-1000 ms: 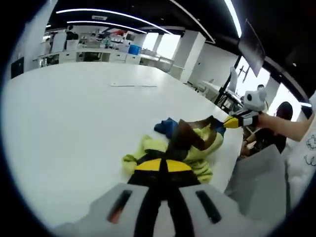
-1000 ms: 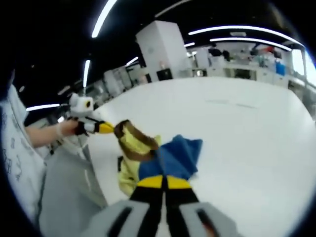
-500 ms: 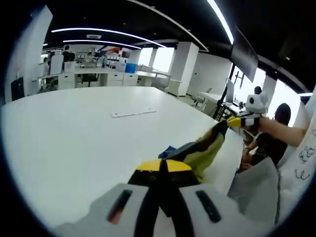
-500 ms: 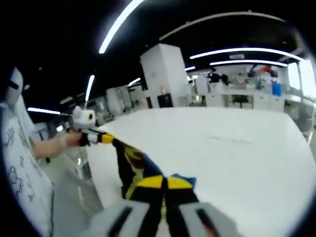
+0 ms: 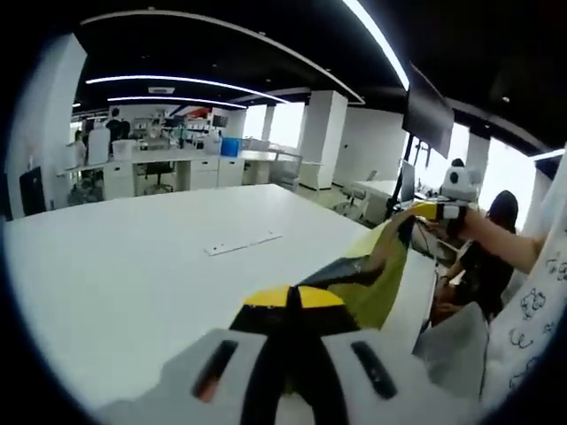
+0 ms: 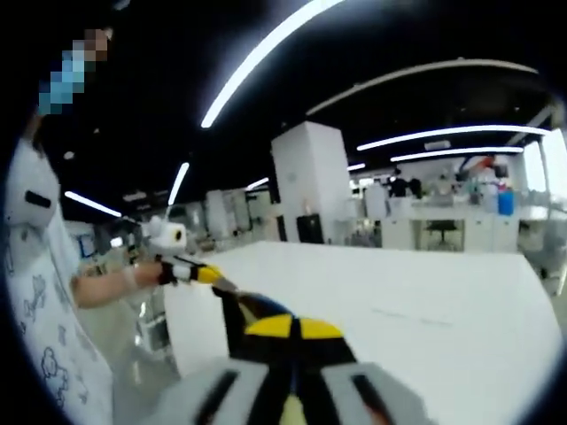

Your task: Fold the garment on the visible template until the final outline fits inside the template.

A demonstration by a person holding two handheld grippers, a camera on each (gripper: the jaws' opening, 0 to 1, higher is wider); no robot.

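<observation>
The garment (image 5: 372, 274), yellow-green with dark and brown patches, hangs stretched in the air above the white table (image 5: 133, 266). My left gripper (image 5: 292, 297) is shut on one end of it at the bottom of the left gripper view. The right gripper (image 5: 434, 212), held by a hand, is shut on the other end at the right. In the right gripper view my right gripper (image 6: 292, 328) is shut on the garment (image 6: 237, 310), whose dark cloth runs left to the left gripper (image 6: 193, 273). Most of the cloth is hidden behind the jaws.
A thin pale strip (image 5: 244, 243) lies flat on the table's middle. The table's near edge (image 6: 173, 328) runs below the garment. A person in dark clothes (image 5: 492, 239) sits beyond the right gripper. Desks and pillars stand far behind.
Both grippers have risen with the garment. The crumpled cloth has left the table and now stretches between them. Both views have tilted up toward the ceiling.
</observation>
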